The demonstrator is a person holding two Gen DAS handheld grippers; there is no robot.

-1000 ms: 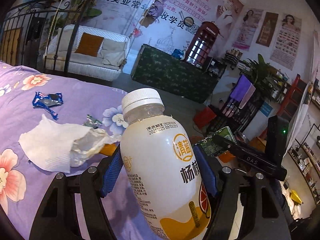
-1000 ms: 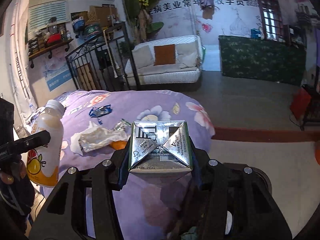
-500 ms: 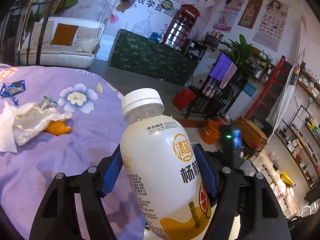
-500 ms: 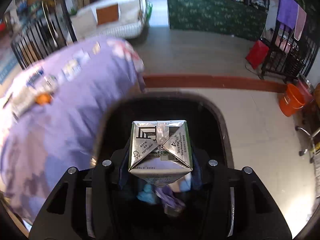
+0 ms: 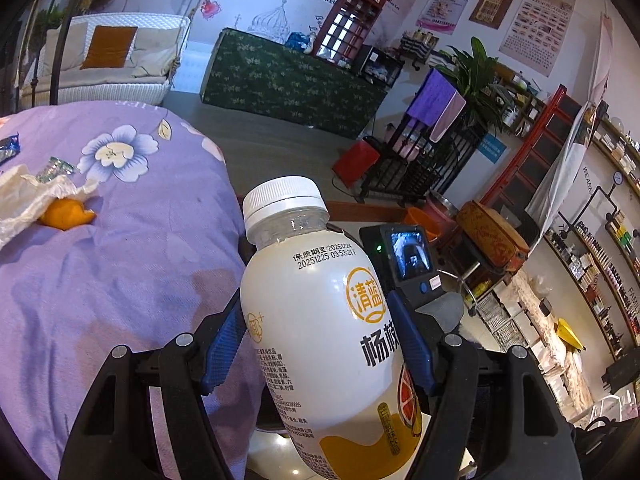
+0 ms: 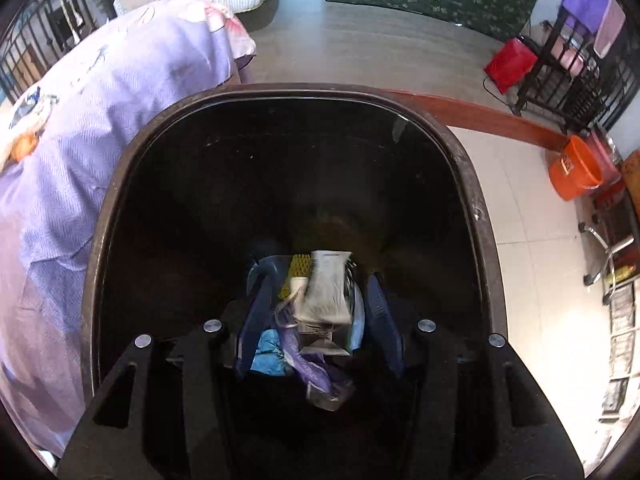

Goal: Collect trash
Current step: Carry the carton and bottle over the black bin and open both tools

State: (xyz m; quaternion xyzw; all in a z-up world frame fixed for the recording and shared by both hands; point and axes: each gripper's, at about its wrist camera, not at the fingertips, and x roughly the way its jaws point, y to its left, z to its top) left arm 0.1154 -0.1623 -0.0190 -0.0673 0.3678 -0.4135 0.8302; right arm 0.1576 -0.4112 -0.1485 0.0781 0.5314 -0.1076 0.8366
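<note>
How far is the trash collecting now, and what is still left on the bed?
Done: a carton lies in the dark trash bin, below the open right gripper. In hand: the left gripper is shut on a drink bottle. Left on the purple bedspread: crumpled tissue, orange peel and a small foil wrapper.

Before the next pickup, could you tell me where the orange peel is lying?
In the left wrist view, the orange peel lies at far left on the purple bedspread, tucked against the crumpled tissue.

Black left tool [image 5: 320, 344], blue finger pads [image 5: 224, 344], silver screws [image 5: 185, 339]
</note>
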